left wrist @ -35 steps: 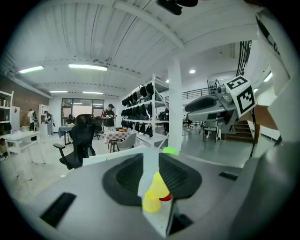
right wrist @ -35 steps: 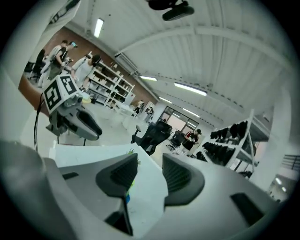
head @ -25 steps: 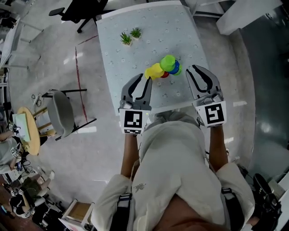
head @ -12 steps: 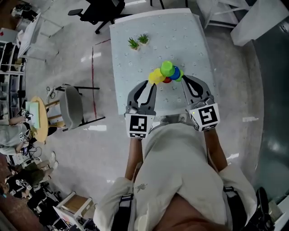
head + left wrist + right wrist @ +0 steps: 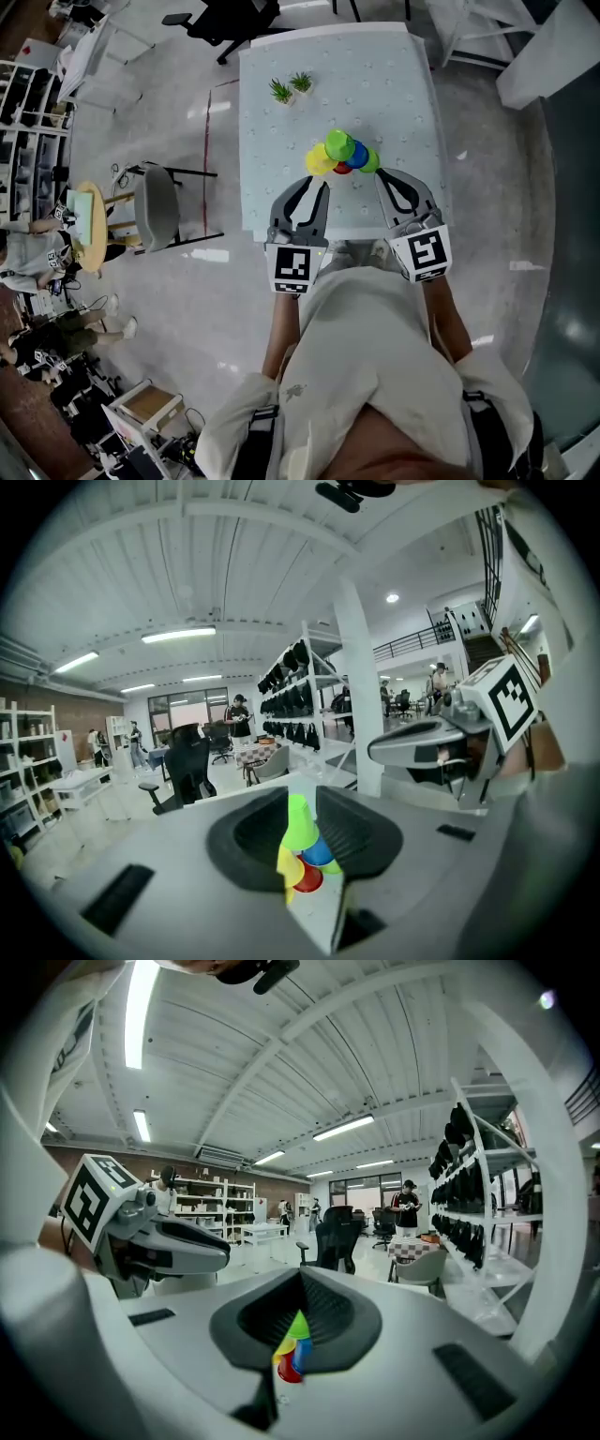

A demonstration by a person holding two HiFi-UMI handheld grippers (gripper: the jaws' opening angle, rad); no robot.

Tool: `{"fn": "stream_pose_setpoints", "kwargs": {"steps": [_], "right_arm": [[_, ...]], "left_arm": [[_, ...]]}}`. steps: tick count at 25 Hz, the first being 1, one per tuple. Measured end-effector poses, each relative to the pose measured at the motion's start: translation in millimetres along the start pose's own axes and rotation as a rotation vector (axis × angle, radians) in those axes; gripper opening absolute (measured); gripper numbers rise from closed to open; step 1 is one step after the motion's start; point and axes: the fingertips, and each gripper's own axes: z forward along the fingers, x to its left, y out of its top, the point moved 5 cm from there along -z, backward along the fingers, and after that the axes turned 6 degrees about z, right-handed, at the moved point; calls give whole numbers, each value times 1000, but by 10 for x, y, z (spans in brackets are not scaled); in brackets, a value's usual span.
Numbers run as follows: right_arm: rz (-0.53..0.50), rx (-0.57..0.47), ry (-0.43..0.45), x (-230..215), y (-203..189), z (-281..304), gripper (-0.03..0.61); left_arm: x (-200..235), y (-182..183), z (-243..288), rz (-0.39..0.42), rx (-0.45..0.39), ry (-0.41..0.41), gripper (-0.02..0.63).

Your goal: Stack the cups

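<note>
A cluster of plastic cups (image 5: pixel 339 156) stands near the front of the pale table (image 5: pixel 394 84). It holds a green cup (image 5: pixel 338 145) on top, a yellow one (image 5: pixel 320 160), a blue one (image 5: pixel 357 153) and a red one (image 5: pixel 342 169). My left gripper (image 5: pixel 314 186) hovers just short of the yellow cup, shut and empty. My right gripper (image 5: pixel 382 175) sits just right of the cluster, also shut with nothing in it. In the left gripper view the cups (image 5: pixel 302 850) show beyond the closed jaws. In the right gripper view the cups (image 5: pixel 291 1352) lie ahead too.
Two small potted plants (image 5: pixel 290 87) stand at the table's far left. A grey chair (image 5: pixel 157 206) is on the floor left of the table, and a black office chair (image 5: pixel 223 13) behind it. Shelving and people fill the room's left side.
The right gripper's jaws, apart a second ago, have come together. Both grippers have drawn in closer to the cup cluster. The cups have not moved.
</note>
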Motion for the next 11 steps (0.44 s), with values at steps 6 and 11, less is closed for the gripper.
{"fn": "stream_pose_setpoints", "kwargs": {"steps": [6,11], "right_arm": [[6,-6,26,-83,37,-128,-8],[11,-9,49,-151,-14,-59,-8]], "left_arm": [[-154,97,-69,2,17,33,98],[-162,43,-20,-2,26,60,97]]}}
